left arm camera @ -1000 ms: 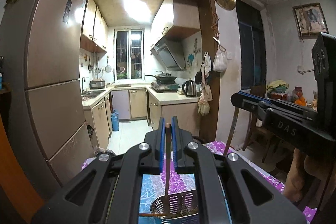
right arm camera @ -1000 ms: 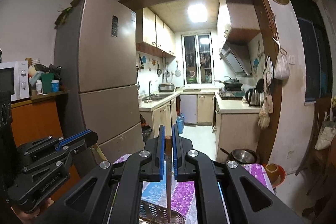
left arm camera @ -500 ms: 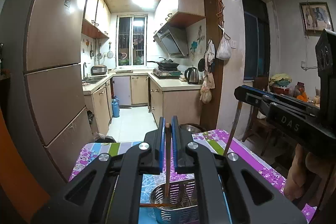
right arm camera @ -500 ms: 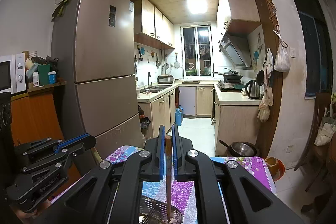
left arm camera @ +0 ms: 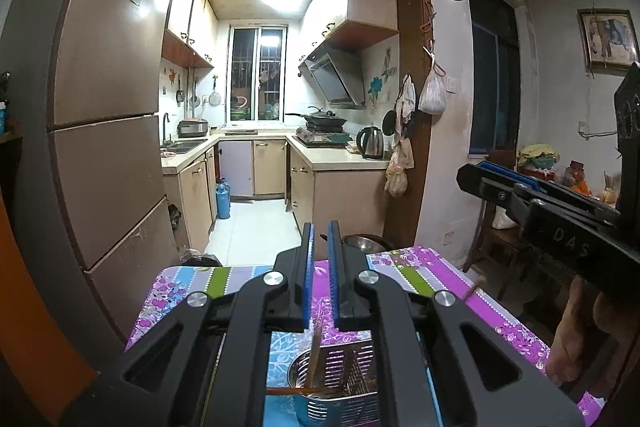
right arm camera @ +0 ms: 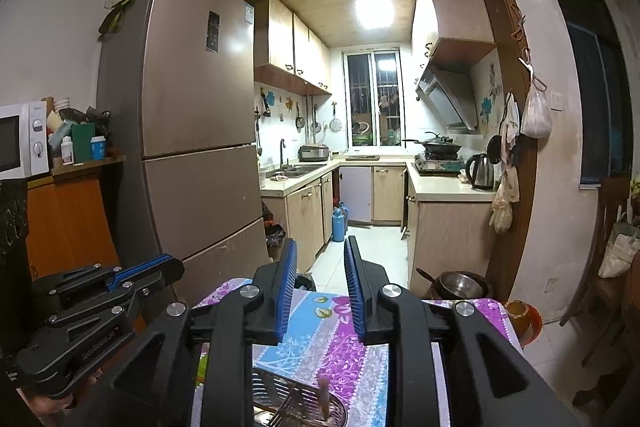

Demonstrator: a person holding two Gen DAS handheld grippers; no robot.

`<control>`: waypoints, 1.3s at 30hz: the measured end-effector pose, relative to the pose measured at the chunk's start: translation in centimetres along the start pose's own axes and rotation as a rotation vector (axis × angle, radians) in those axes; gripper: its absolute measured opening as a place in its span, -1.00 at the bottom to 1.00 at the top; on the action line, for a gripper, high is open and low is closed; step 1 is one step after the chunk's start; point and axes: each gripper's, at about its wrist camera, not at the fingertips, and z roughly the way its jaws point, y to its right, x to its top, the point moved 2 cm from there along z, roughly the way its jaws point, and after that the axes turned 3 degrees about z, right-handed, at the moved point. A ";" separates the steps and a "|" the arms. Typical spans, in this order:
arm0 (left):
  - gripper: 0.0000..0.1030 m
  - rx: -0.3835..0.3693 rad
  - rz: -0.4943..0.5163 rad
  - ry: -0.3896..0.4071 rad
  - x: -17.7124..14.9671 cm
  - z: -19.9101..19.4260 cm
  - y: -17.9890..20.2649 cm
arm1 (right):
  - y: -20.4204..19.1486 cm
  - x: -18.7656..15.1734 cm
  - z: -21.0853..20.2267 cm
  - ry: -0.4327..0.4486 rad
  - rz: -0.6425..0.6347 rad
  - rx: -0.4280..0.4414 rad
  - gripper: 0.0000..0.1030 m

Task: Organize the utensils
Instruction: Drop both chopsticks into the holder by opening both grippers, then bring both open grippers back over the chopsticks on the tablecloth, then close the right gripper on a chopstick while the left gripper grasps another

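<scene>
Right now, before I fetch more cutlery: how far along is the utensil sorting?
Done: one chopstick stands in the metal holder, a second chopstick leans inside it. In hand: nothing; the right gripper has just been opening its jaws, nothing between them, and the left gripper holds nothing. Left: any remaining utensils are out of view.

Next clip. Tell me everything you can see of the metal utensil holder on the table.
The utensil holder is shiny perforated metal, probably steel, with slots and small round holes in its wall and an open top. It stands upright on the flowered tablecloth, low in both wrist views and only partly visible. A brown chopstick leans inside it, and a thin reddish stick seems to lie across its rim.
</scene>
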 end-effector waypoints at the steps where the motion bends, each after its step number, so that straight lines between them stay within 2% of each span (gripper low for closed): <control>1: -0.90 0.001 0.001 0.003 0.0 -0.2 0.1 | 0.0 0.1 -0.2 0.004 -0.001 -0.001 -0.49; 4: -0.88 0.005 0.004 0.017 0.3 -1.3 0.2 | -0.3 0.6 -1.8 0.024 -0.003 -0.002 -0.49; 6: -0.76 0.006 0.002 0.037 0.3 -3.1 0.4 | -0.6 0.7 -3.7 0.042 -0.005 0.014 -0.47; 9: -0.37 -0.004 0.004 0.083 -1.1 -8.1 0.6 | -1.5 -0.5 -8.9 0.066 -0.002 0.060 -0.39; 11: -0.04 -0.008 0.010 0.114 -4.2 -12.8 0.6 | -2.4 -3.7 -13.7 0.079 -0.004 0.107 -0.38; 12: -0.02 -0.009 0.024 0.112 -6.1 -14.7 0.8 | -2.8 -5.4 -15.5 0.075 0.001 0.124 -0.38; 14: -0.01 -0.016 0.028 0.086 -10.5 -18.0 1.0 | -3.5 -9.6 -18.8 0.056 0.006 0.141 -0.38; 17: -0.01 -0.044 0.000 -0.002 -18.1 -21.7 1.7 | -4.9 -18.4 -22.9 -0.026 0.022 0.129 -0.39; 19: -0.01 -0.011 0.032 -0.055 -22.6 -23.2 2.8 | -5.5 -22.9 -24.0 -0.090 0.041 0.114 -0.41; 20: -0.02 -0.017 0.028 -0.086 -24.3 -23.5 3.2 | -5.8 -25.0 -24.5 -0.123 0.053 0.107 -0.42; 21: -0.02 -0.035 0.025 -0.131 -26.6 -24.1 4.0 | -6.2 -26.7 -24.9 -0.148 0.056 0.102 -0.43; 23: -0.02 -0.014 0.074 -0.164 -30.0 -24.8 5.6 | -7.2 -29.1 -25.1 -0.185 0.043 0.092 -0.47; 25: -0.04 -0.031 0.062 -0.200 -31.5 -24.5 6.1 | -8.4 -31.2 -24.9 -0.235 0.039 0.109 -0.51; 28: -0.15 -0.024 0.085 -0.205 -32.8 -23.7 6.9 | -10.2 -33.3 -24.4 -0.276 0.006 0.131 -0.55; 31: -0.28 -0.018 0.088 -0.204 -33.5 -23.4 7.0 | -11.2 -34.9 -23.5 -0.301 -0.017 0.110 -0.61; 39: -0.43 -0.013 0.111 -0.210 -35.1 -23.2 7.2 | -11.2 -36.3 -21.8 -0.336 -0.028 0.068 -0.68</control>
